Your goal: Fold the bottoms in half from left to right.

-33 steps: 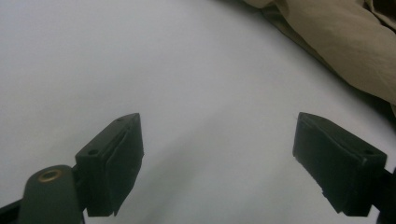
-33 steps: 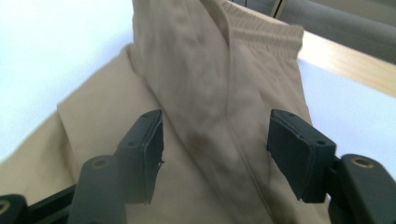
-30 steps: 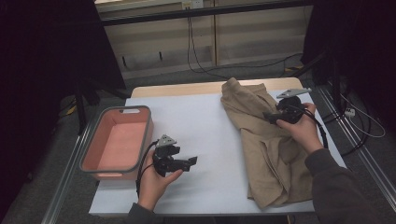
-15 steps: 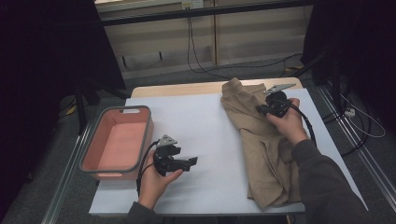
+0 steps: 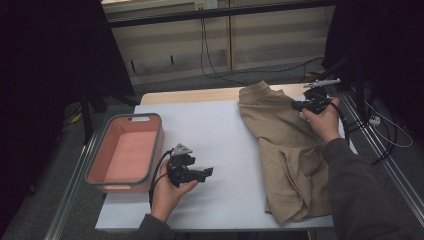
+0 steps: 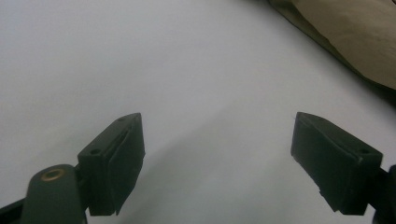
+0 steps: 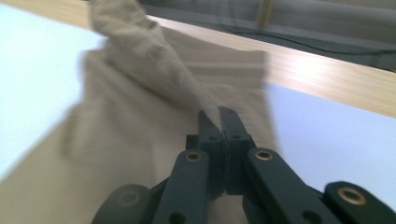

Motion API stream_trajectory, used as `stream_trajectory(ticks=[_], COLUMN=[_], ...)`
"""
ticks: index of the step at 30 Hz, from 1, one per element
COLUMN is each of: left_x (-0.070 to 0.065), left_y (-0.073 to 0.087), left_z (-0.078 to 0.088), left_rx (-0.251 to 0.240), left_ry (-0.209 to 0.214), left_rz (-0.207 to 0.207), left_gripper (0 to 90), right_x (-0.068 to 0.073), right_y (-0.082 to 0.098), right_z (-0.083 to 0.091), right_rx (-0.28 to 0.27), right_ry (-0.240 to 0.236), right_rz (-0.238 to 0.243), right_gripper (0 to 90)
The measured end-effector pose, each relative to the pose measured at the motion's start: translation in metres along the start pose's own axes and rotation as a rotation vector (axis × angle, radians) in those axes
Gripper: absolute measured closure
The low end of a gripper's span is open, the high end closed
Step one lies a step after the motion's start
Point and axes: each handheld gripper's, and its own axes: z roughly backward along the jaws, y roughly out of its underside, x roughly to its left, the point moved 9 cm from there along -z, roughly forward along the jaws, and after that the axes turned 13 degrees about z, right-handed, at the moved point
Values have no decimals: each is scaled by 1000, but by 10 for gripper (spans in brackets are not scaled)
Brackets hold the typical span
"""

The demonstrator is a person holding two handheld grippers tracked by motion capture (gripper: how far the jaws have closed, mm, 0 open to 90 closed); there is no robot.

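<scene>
While the table (image 5: 220, 135) is being used as the work surface, with its white sheet covering most of it and a strip of bare wood showing at the far edge, the work in hand is judged to be only at its opening stage. The tan garment (image 5: 285, 150) is lying crumpled and bunched along the right side of the table, its near end reaching the front edge, and nothing of it is being seen spread flat or folded. The pink bin (image 5: 125, 152) is standing at the left edge of the table, well apart from the garment, with nothing lying in it. One step is being counted as done: a fold at the garment's far end is being pinched by the right gripper (image 5: 300, 105), whose jaws have just been closing and are now being held clamped together on the cloth, as is being shown in the right gripper view, where the fabric (image 7: 154, 70) is being pulled up into a peak from between the jaw tips. The left gripper (image 5: 202, 172) is being held low over the bare white sheet near the bin, its jaws standing wide apart with nothing between them. Whatever is meant for the garment, be it spreading, folding or binning, is being judged as all left to do.
</scene>
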Motion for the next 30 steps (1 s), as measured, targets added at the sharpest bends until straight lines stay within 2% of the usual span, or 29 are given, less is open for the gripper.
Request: stream_trajectory(ticks=[1,5,6,7,8,9,10,12,13,14,15,19,22,26,30], left_x=[1,3,3,4,4,4,4,4,4,3,2,0,-1,-2,-2], left_y=[-1,-3,-3,-4,-5,-6,-6,-6,-6,-7,-7,-8,-10,-11,-10], left_z=[-1,-3,-3,-4,-4,-5,-5,-5,-5,-6,-6,-4,-1,1,2], left_rx=[2,3,3,1,1,0,0,3,3,0,1,9,-11,-15,-17], left_ry=[-1,0,0,-4,-1,0,0,4,4,3,7,15,16,20,23], left_rz=[-1,11,11,12,14,14,14,16,16,12,8,-8,-3,-7,-6], left_gripper=[174,174,175,175,174,175,175,174,175,175,175,174,173,173,173], right_x=[-19,-52,-52,-60,-59,-58,-58,-56,-53,-53,-47,-29,-15,14,48], right_y=[6,22,22,32,36,39,41,41,38,38,33,20,11,2,-6], right_z=[-2,-8,-8,-12,-15,-17,-18,-18,-17,-17,-14,-4,3,10,10], right_rx=[7,48,48,75,78,95,123,135,131,131,127,117,97,87,58], right_ry=[40,116,116,122,100,97,115,136,134,134,137,147,142,103,19], right_rz=[-40,-106,-106,-138,-161,-155,-127,-89,-75,-75,-48,14,51,101,128], right_gripper=[892,892,892,889,881,855,822,772,708,708,604,433,389,363,370])
